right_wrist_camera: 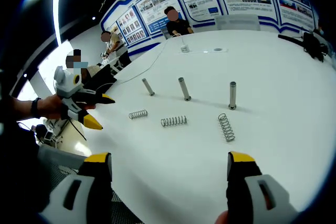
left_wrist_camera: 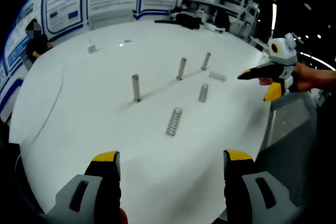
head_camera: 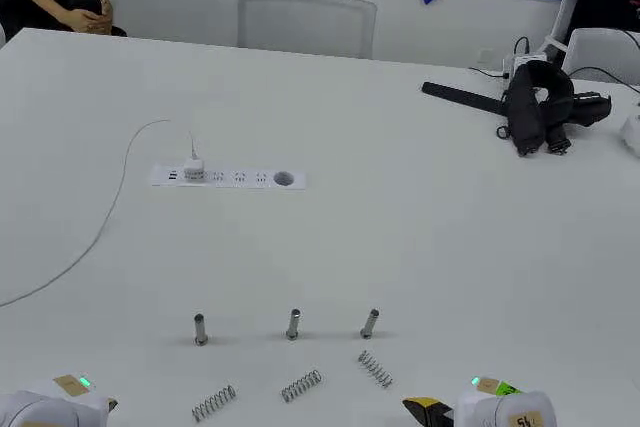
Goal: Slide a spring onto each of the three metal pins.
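Just ahead of our right gripper [right_wrist_camera: 169,157], jaws wide and empty, the rightmost spring [right_wrist_camera: 226,127] lay pointing away, short of its upright pin [right_wrist_camera: 232,95]; our left gripper [left_wrist_camera: 171,157], equally wide, faced the leftmost spring [left_wrist_camera: 174,121] end-on. We judged both equally near.

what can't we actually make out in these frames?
1. Left claw and right claw: the head view's bottom edge crops both, so the jaw gap is unreadable there.
2. Pins: too small in every view to tell whether they are fixed to the table or freestanding.
3. Springs: coil ends too small, head view.
4. Farthest spring: blurred, left gripper view.
5. Power strip: markings too small, head view.
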`<state>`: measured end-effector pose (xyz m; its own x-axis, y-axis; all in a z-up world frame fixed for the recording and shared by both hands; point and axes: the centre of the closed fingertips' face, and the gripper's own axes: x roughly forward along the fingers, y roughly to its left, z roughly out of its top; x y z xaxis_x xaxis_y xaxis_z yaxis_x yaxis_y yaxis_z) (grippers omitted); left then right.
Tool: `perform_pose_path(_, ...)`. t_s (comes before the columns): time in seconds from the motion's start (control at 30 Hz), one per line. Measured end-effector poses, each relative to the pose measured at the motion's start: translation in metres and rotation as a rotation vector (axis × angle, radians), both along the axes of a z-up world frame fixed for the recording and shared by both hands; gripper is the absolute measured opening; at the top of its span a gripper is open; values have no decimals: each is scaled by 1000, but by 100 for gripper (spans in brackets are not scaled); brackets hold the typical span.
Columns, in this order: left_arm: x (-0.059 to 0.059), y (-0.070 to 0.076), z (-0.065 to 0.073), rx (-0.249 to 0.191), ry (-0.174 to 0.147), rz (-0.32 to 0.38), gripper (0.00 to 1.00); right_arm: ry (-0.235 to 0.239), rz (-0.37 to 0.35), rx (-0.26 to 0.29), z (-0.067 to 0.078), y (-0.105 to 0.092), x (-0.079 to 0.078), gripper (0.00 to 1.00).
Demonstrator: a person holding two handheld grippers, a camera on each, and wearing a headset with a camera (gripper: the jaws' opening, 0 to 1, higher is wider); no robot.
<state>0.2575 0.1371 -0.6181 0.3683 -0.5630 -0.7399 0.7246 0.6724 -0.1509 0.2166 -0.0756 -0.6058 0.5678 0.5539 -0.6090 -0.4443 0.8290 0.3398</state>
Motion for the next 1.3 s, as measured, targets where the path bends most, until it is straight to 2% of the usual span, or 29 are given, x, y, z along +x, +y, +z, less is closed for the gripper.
perform_pose_path(0.43, 9, -17, 1, 14, -8, -80, 81, -4, 0, 4, 1, 0, 0, 92)
perform_pose_path(0.67, 14, -27, -4, 21, -5, -113, 78, -3, 0, 5, 1, 0, 1, 92)
perform_pose_path(0.93, 13, -39, -11, 20, 6, -145, 75, -3, -12, 4, 2, -4, 1, 92)
perform_pose_path(1.3, 10, -51, -22, 20, 23, -182, 66, 2, -16, 7, 2, -4, 1, 92)
